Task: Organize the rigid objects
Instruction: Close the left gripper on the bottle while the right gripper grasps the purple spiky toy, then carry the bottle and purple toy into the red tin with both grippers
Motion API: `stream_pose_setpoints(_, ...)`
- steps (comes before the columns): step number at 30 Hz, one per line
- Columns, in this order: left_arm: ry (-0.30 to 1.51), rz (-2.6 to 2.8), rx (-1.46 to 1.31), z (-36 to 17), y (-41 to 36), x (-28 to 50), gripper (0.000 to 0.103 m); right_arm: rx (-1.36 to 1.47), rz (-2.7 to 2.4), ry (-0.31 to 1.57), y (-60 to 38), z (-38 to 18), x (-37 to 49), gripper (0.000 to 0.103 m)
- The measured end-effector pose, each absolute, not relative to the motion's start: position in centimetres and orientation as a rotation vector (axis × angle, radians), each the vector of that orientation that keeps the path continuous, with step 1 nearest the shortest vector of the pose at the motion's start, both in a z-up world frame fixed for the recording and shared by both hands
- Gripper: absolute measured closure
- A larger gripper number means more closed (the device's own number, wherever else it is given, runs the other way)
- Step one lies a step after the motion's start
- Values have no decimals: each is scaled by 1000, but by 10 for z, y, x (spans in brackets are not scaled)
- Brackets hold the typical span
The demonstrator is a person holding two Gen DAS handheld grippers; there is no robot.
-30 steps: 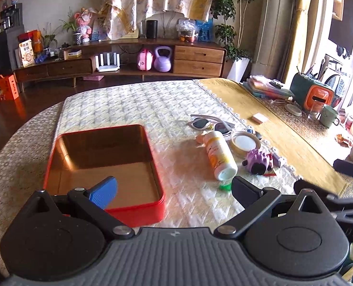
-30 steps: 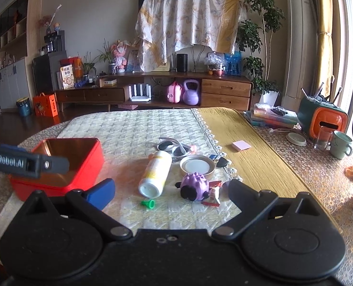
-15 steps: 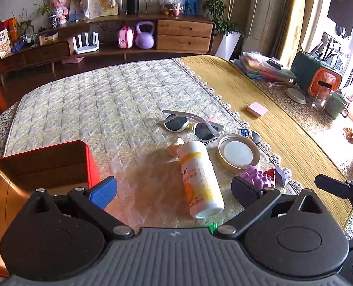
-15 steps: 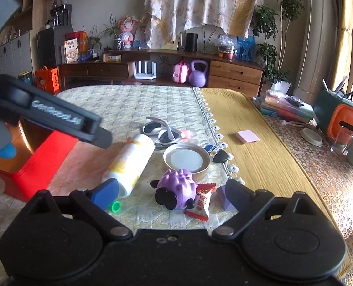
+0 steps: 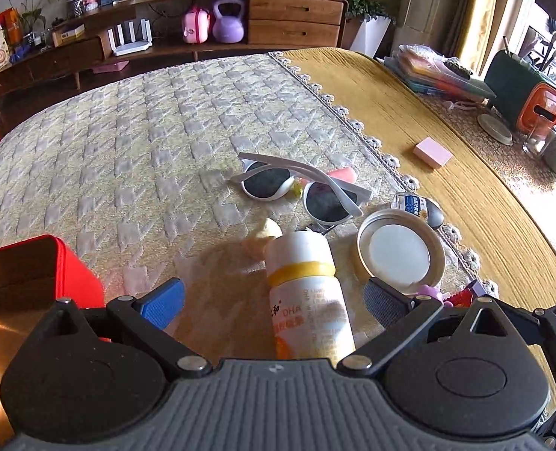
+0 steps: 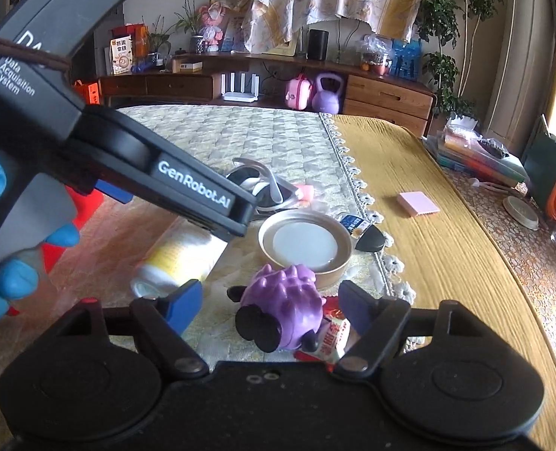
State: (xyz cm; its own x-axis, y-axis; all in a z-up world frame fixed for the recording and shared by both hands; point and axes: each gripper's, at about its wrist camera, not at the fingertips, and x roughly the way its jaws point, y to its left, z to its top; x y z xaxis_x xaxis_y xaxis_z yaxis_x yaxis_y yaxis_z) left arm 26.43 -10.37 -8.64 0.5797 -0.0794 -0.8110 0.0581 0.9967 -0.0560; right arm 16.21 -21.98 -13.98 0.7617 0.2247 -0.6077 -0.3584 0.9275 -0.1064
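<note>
My left gripper (image 5: 274,298) is open, its fingers on either side of a white bottle with a yellow band (image 5: 308,297) lying on the quilted cloth. The bottle also shows in the right wrist view (image 6: 180,259), under the left gripper's body (image 6: 127,158). My right gripper (image 6: 270,302) is open around a purple spiky toy (image 6: 281,304), with a red snack packet (image 6: 330,338) beside it. White sunglasses (image 5: 300,188), a round tin lid (image 5: 400,251) and a red tin box (image 5: 33,274) lie nearby.
A pink sticky-note pad (image 5: 432,152) lies on the yellow cloth. A small dark-capped bottle (image 5: 422,208) sits behind the lid. Books, a green and orange holder (image 5: 526,90) and cups stand at the far right. A low sideboard (image 5: 203,34) runs behind the table.
My left gripper has moved right from the red box and down to straddle the white bottle. My right gripper has moved forward and down around the purple toy. Both stayed open.
</note>
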Motion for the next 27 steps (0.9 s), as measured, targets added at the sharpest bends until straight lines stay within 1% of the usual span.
stream_pose_setpoints(5,968,-83,-9,-97,-108,267,2,-230,315,650,-217,-147,165,31)
stream_pose_setpoints(7,976,-83,-2,-100,-109,266,10,-242,311,649,-216,-149,164,32)
stream_pose_setpoints(8,983,-87,-3,-101,-109,267,17,-250,308,647,-215,-149,164,33)
stream_pose_setpoints(11,992,-93,-20,-103,-109,267,25,-260,300,641,-215,-149,163,40)
stream_pose_setpoints(12,989,-101,-21,-103,-109,266,31,-264,295,641,-215,-149,163,41)
stream_pose_setpoints(13,983,-108,-19,-102,-110,265,34,-266,287,639,-214,-149,163,44)
stream_pose_setpoints(15,973,-116,-11,-100,-112,263,45,-271,287,634,-213,-148,163,46)
stream_pose_setpoints(16,971,-117,-9,-99,-113,263,47,-275,282,632,-213,-148,162,48)
stream_pose_setpoints(17,972,-119,-10,-98,-113,263,52,-282,273,629,-213,-148,162,50)
stream_pose_setpoints(18,972,-118,-13,-97,-113,263,55,-281,273,630,-213,-147,162,50)
stream_pose_setpoints(27,982,-70,-38,-89,-98,258,56,-257,257,627,-215,-140,156,50)
